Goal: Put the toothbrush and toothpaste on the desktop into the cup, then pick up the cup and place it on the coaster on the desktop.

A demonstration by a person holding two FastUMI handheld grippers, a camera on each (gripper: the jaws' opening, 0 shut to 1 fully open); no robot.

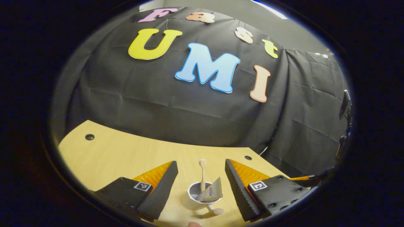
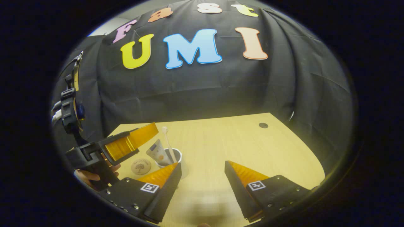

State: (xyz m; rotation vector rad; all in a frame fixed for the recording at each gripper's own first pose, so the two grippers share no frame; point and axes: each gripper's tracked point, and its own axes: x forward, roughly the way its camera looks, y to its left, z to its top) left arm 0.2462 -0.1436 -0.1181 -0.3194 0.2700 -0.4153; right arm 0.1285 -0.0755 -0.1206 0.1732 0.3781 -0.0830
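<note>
In the left gripper view, the left gripper (image 1: 201, 186) sits at the bottom of the frame with its fingers spread wide, holding nothing. Right between them, bottom centre, is the white cup (image 1: 198, 200) on the light wood counter (image 1: 120, 157). The toothbrush (image 1: 203, 175) stands upright in it, head up, and the toothpaste tube (image 1: 212, 190) leans out over the cup's right rim. Just below the cup there's a small round tan thing I can't make out properly.

In the right gripper view, the left gripper (image 2: 126, 142) comes in from the left edge, with a hand (image 2: 91, 175) under it. Next to that, lower left, the round brown coaster (image 2: 141, 166) lies flat on the counter (image 2: 240, 142), just left of the cup (image 2: 180, 157) and not under it. The toothpaste tube (image 2: 158, 153) and toothbrush (image 2: 168, 143) poke up out of the cup. The right gripper (image 2: 202, 183) is at bottom centre, wide open too, gripping nothing, with the cup just behind its left finger.
</note>
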